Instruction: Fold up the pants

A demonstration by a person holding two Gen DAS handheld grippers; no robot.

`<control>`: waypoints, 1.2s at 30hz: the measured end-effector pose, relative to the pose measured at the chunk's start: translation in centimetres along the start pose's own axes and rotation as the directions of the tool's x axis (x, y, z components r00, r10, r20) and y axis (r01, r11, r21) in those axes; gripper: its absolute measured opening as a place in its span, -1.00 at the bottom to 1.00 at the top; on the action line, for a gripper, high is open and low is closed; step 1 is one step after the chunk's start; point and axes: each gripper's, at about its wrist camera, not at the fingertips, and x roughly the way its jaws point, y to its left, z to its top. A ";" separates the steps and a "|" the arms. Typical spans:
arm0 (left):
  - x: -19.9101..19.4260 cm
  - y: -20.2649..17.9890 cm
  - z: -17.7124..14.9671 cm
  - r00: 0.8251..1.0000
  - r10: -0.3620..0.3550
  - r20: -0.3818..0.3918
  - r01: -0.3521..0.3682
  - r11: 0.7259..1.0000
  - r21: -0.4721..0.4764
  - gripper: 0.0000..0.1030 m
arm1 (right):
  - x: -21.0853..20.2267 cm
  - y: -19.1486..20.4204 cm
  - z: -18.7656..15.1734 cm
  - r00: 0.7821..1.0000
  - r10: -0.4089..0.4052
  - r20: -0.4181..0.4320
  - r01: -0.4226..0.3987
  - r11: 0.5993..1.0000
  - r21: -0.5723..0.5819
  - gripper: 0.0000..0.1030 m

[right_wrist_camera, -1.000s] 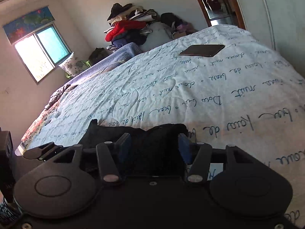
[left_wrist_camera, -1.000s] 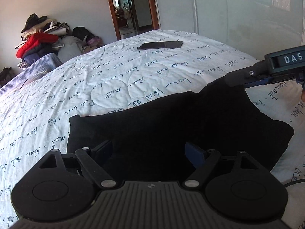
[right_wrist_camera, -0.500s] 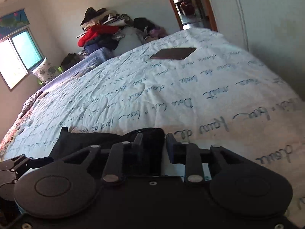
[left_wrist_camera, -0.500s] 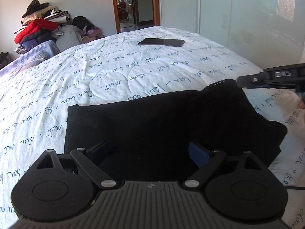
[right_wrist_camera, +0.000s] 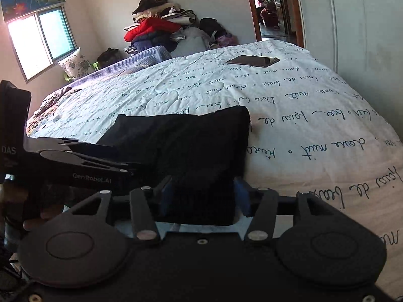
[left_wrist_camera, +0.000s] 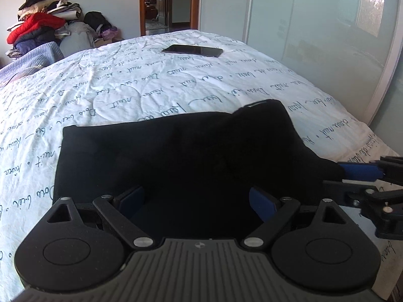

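The room was a bedroom, and most of it was taken up by a bed (left_wrist_camera: 176, 80) under a white quilt printed with dark handwriting. A heap of clothes (right_wrist_camera: 161, 29) stood against the far wall beside an open doorway (left_wrist_camera: 166, 2), a window (right_wrist_camera: 40, 41) let in bright light on one side, and a dark phone (left_wrist_camera: 192, 50) lay flat on the quilt, well apart from the work.

The black pants (left_wrist_camera: 176, 156) lay folded into a compact rectangle near the edge of the bed closest to the cameras. The left gripper (left_wrist_camera: 196, 197) hovered over their near edge with its blue-padded fingers (left_wrist_camera: 262, 202) spread wide; the dark cloth filled the gap between them, but no pad was seen pressing on it.

The right gripper (right_wrist_camera: 204, 195) sat at the pants' right end. Its fingers (right_wrist_camera: 241, 196) stood apart, with a fold of black cloth running down between them and nearly filling the gap; whether the pads actually squeezed it could not be told. In the left wrist view the same gripper reached in from the right, one blue finger lying against the corner of the pants.
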 end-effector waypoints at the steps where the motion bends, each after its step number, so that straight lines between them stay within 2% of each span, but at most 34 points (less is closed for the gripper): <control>1: 0.0 -0.1 -0.2 1.000 0.009 0.003 -0.009 1.000 -0.003 0.82 | -0.1 0.5 0.0 1.000 -0.028 0.003 0.029 0.998 -0.047 -0.18; 2: 0.0 -0.2 -0.2 1.000 0.017 0.005 -0.017 1.000 -0.007 0.82 | -0.2 0.8 -0.1 0.999 -0.052 0.004 0.053 0.995 -0.084 -0.34; 6: 0.1 -0.2 0.0 0.999 0.052 0.005 -0.051 0.998 -0.041 0.86 | -0.1 1.5 -0.4 0.995 -0.102 0.001 0.101 0.982 -0.162 -0.47; 8: 0.1 -0.3 0.1 0.998 0.062 0.004 -0.062 0.996 -0.057 0.86 | -0.3 1.8 -0.5 0.992 -0.124 0.017 0.125 0.980 -0.158 -0.44; 9: 0.1 -0.4 0.2 0.998 0.069 0.004 -0.068 0.996 -0.060 0.86 | -0.5 1.9 -0.4 0.990 -0.137 0.029 0.140 0.978 -0.155 -0.21; 10: 0.0 -0.4 0.2 0.997 0.078 0.006 -0.077 0.995 -0.062 0.86 | -0.7 2.1 -0.3 0.988 -0.146 0.040 0.151 0.975 -0.164 -0.12; 14: -0.3 -1.2 0.1 0.991 0.129 0.027 -0.128 0.991 -0.039 0.86 | 0.0 3.3 -0.7 0.991 -0.133 0.014 0.133 0.960 -0.248 -0.13; 16: -0.2 -1.6 0.1 0.988 0.151 0.030 -0.150 0.988 -0.019 0.87 | 0.6 3.7 -1.3 0.988 -0.156 0.001 0.150 0.943 -0.296 -0.20; 20: -0.3 -2.0 0.0 0.986 0.162 0.029 -0.162 0.987 -0.020 0.87 | 0.5 3.6 -1.5 0.978 -0.208 0.017 0.203 0.932 -0.301 -0.49; 25: -0.4 -2.2 -0.1 0.985 0.170 0.026 -0.169 0.985 -0.020 0.88 | 0.3 4.0 -1.4 0.953 -0.301 0.037 0.297 0.901 -0.317 -0.49; 27: -0.5 -2.3 -0.2 0.983 0.181 0.030 -0.181 0.983 -0.018 0.88 | -0.7 4.3 -1.0 0.956 -0.283 0.077 0.293 0.913 -0.283 -0.48; 28: -0.5 -2.3 -0.3 0.982 0.185 0.031 -0.184 0.983 -0.020 0.89 | -1.0 4.6 -0.9 0.960 -0.264 0.094 0.279 0.919 -0.277 -0.48; 30: -0.6 -2.3 -0.3 0.982 0.188 0.029 -0.188 0.982 -0.026 0.89 | -0.3 5.2 -1.2 0.965 -0.255 0.067 0.262 0.911 -0.319 -0.34; 32: -0.9 -2.3 -0.4 0.981 0.193 0.024 -0.192 0.981 -0.032 0.88 | 0.6 5.4 -2.0 0.950 -0.308 0.054 0.305 0.874 -0.379 -0.15; 33: -1.1 -2.4 -0.4 0.981 0.192 0.022 -0.191 0.981 -0.031 0.88 | 0.3 5.4 -2.0 0.944 -0.323 0.062 0.323 0.874 -0.363 -0.12; 35: -1.7 -2.4 -0.7 0.980 0.198 0.024 -0.198 0.980 -0.029 0.88 | -1.8 5.4 -1.6 0.956 -0.285 0.072 0.293 0.912 -0.286 -0.11; 36: -2.0 -2.4 -0.8 0.978 0.205 0.024 -0.204 0.978 -0.031 0.88 | -3.0 5.6 -1.4 0.965 -0.250 0.080 0.262 0.932 -0.250 -0.05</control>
